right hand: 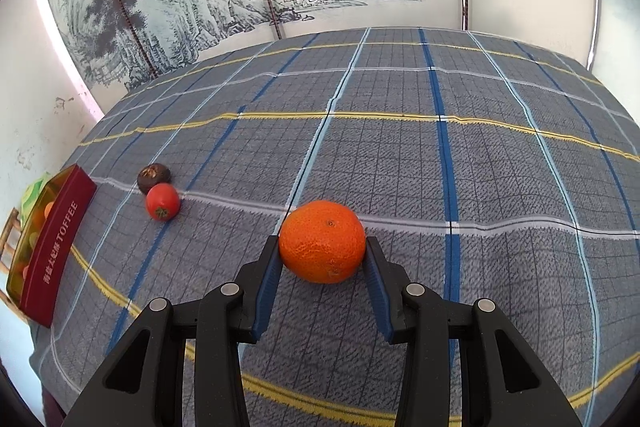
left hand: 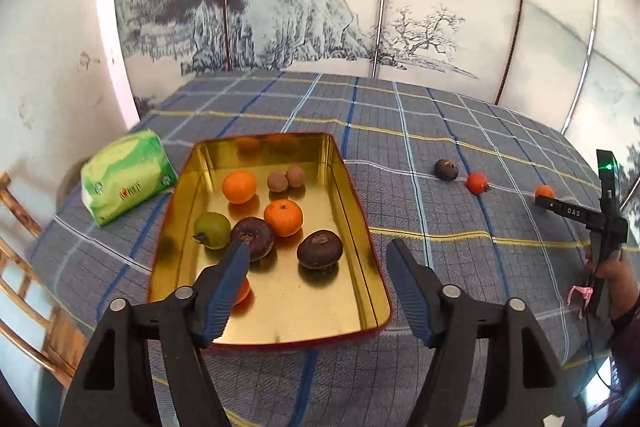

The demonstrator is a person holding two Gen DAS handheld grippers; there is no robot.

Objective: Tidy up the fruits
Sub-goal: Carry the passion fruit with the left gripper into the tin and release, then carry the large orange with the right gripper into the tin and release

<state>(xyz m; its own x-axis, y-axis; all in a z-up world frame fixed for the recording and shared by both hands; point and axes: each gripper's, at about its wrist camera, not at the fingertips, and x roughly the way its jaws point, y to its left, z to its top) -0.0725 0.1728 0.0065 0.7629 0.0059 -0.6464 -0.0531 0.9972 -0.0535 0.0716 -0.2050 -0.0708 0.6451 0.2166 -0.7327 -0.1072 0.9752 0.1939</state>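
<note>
Blue-grey checked tablecloth (right hand: pixel 400 155) is noted before a painted landscape screen (left hand: pixel 280 7). Left gripper (left hand: pixel 316 255) is held wide apart and empty above the gold-lined rectangular tin (left hand: pixel 360 211) at centre-left, where mixed fruit is seen. Right gripper (right hand: pixel 322 247) is clamped on the round orange mandarin (right hand: pixel 322 241), lower centre. A red tomato-like fruit (right hand: pixel 162 201) and a dark brown round fruit (right hand: pixel 153 177) are seen mid-left; a green tissue pack (left hand: pixel 124 175) is seen left of the tin.

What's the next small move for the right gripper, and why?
Probably lift the orange and carry it toward the tin. The right gripper has its jaws pressed on both sides of the orange, which seems to sit on the tablecloth, and the tin already holds the other sorted fruit.
</note>
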